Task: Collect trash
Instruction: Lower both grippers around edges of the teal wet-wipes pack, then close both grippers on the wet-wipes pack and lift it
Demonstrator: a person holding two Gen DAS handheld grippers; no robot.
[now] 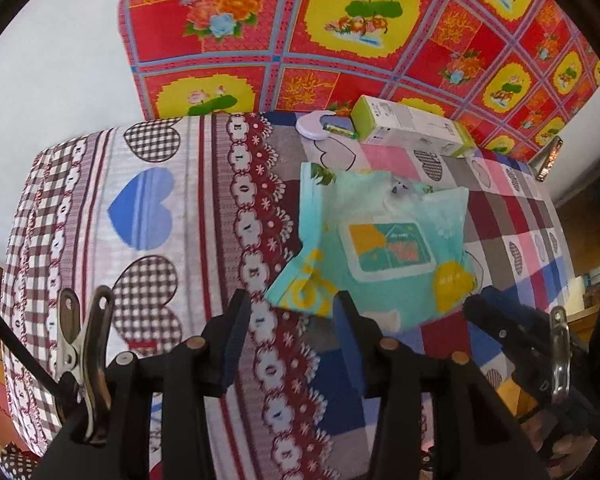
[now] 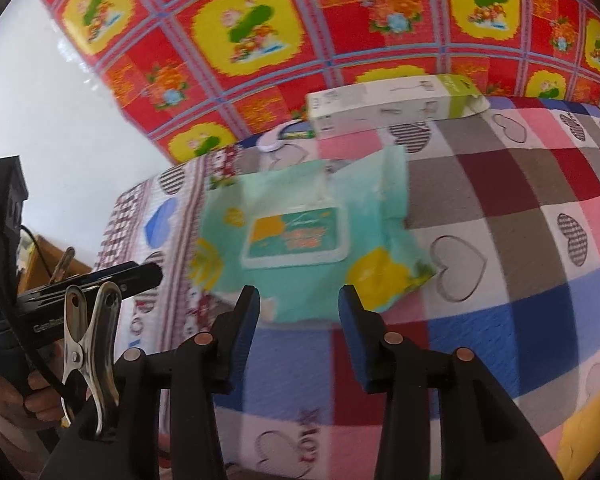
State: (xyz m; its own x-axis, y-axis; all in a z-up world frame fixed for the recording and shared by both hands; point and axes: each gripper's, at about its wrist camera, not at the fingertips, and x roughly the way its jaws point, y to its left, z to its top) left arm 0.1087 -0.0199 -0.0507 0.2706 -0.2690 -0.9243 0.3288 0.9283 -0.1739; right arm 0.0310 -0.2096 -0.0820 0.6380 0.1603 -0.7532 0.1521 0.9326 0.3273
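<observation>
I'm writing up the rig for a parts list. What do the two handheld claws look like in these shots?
Each claw, left claw and right claw, has two black plastic fingers with blue pads and copper-coloured rivets. A shiny metal spring clip sits on the left side of each body. A black cable runs along the other tool seen beside the right one.

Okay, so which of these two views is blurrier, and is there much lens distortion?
Right wrist view: clearly smeared, wipes pack and white box soft. Left wrist view: sharper, pack label legible-edged. Both: strong fisheye bending, dark corner vignetting, even daylight, no glare.
</observation>
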